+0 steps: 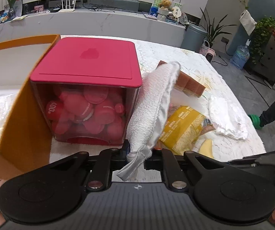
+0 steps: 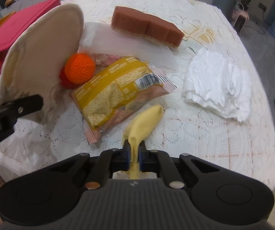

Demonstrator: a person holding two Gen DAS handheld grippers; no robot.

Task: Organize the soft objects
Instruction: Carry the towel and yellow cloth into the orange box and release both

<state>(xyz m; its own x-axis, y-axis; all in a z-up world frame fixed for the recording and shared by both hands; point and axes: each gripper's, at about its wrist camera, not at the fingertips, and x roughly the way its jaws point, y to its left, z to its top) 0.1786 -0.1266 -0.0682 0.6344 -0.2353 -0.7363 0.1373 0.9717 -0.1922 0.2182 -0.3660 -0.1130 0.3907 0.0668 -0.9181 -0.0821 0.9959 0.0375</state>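
Left gripper [image 1: 137, 156]: clamped tight on the white cloth's [image 1: 152, 103] edge, beside the pink box [image 1: 87, 61].
Right gripper [image 2: 134, 149]: pinching the limp yellow balloon [image 2: 143, 123].

Red crochet piece [image 2: 66, 82] mostly hidden behind orange ball [image 2: 79, 68], orange box [image 1: 25, 103] cropped left
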